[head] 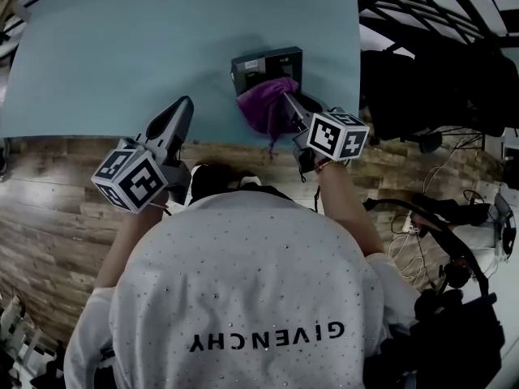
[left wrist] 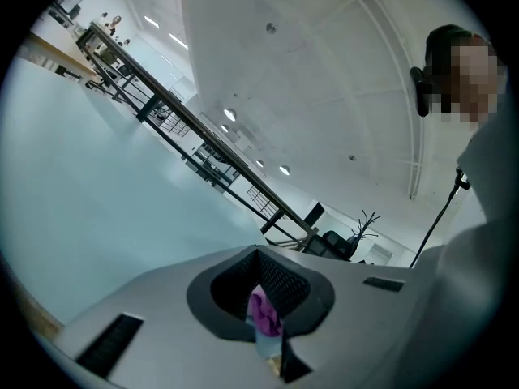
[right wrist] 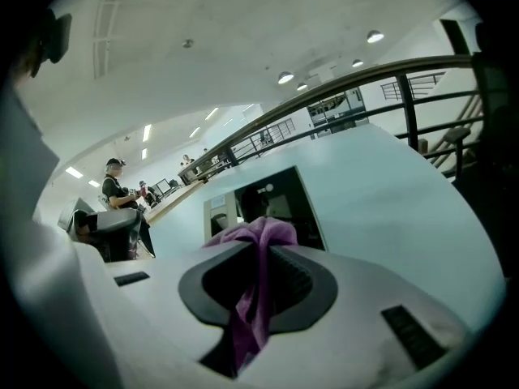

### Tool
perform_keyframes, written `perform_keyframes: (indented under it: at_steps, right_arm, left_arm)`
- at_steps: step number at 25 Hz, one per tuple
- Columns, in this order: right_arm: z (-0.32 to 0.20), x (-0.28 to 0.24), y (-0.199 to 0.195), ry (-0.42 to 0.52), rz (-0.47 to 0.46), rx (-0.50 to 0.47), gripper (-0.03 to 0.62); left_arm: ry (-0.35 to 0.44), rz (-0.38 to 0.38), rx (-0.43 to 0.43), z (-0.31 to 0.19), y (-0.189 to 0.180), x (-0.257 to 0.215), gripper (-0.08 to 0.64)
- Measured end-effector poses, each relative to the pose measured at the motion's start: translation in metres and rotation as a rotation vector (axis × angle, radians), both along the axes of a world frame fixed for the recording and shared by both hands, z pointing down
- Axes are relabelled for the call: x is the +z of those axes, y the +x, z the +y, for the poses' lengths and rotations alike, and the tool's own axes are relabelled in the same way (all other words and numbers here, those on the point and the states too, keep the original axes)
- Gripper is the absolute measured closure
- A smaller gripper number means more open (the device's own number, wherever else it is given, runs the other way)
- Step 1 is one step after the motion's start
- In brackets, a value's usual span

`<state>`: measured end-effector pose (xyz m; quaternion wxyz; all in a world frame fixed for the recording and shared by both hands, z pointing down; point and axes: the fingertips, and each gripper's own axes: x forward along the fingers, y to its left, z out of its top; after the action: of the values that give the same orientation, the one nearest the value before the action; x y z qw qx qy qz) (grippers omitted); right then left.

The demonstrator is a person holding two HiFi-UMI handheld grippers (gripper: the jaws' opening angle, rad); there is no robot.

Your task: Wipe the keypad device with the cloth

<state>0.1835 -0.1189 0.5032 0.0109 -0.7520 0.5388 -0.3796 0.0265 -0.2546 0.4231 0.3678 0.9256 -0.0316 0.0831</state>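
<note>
In the head view, the device [head: 268,61] sits at the table's [head: 122,55] near edge, right of the middle, its long side seemingly along that edge. The cloth [head: 268,108] drapes over its near side, pinched by our right gripper [head: 290,100], the nearer one. Our left gripper [head: 183,108] hangs well apart.

In the left gripper view, the fingers [left wrist: 280,286] are pressed together and empty.

In the right gripper view, the fingers [right wrist: 296,278] clamp the cloth [right wrist: 259,237], with the device [right wrist: 280,201] straight ahead and nothing in the way.

The left hand-held gripper [left wrist: 263,331] fills the lower frame, its grey jaws closed to a narrow slit. A sliver of purple cloth [left wrist: 264,313] shows through the slit. Pale blue tabletop [left wrist: 97,217] lies at the left, a dark railing [left wrist: 203,148] beyond it, and a person [left wrist: 478,241] stands at the right edge.
</note>
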Motion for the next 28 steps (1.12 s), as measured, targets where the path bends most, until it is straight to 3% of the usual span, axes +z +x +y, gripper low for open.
perform_keyframes:
  at_steps: [14,24,26,28]
  right_arm:
    - [0.047,0.006,0.037,-0.012,-0.020,0.034,0.542]
    - [0.070,0.015,0.050,0.007,-0.040,0.060,0.543]
    - [0.068,0.013,0.049,0.030,-0.048,0.046,0.543]
    - [0.060,-0.001,0.037,0.113,-0.077,-0.015,0.543]
  left_arm:
    - [0.031,0.010,-0.105,0.041,-0.005,-0.018,0.560]
    - [0.036,-0.011,-0.173,0.068,-0.028,-0.014,0.560]
    - [0.039,-0.017,-0.196,0.071,-0.035,-0.012,0.560]
    - [0.061,-0.030,-0.220,0.075,-0.041,-0.012,0.560]
